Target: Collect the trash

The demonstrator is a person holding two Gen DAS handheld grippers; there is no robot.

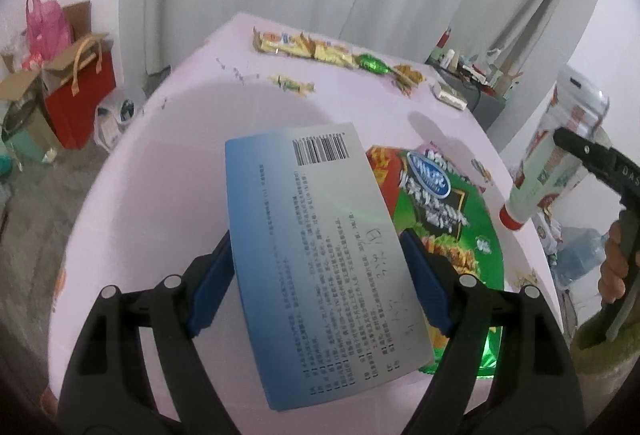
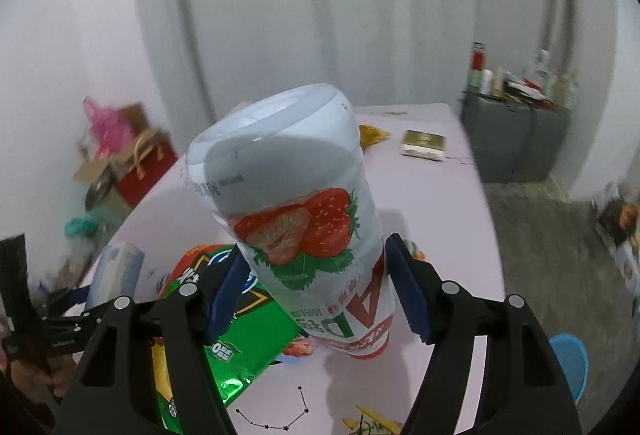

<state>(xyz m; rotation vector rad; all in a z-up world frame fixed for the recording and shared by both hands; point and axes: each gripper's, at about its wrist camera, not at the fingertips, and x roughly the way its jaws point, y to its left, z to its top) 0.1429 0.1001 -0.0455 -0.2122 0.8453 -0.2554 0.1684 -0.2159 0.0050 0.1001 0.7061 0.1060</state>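
While the left gripper (image 1: 318, 291) clamped the blue-and-white medicine box (image 1: 320, 259) above the green snack bag (image 1: 452, 219), the right gripper (image 2: 316, 287) gripped the strawberry drink bottle (image 2: 304, 219), cap down, over the pink bench (image 2: 432, 219), apparently lifting both as trash.

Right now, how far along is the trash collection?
Nothing shows as binned; no bin is identifiable. In hand: the left gripper is clamped on a blue box, and the right gripper holds a strawberry bottle, cap down, clear of the table. Left: the green bag, the far-edge wrappers, a green candy and a small box.
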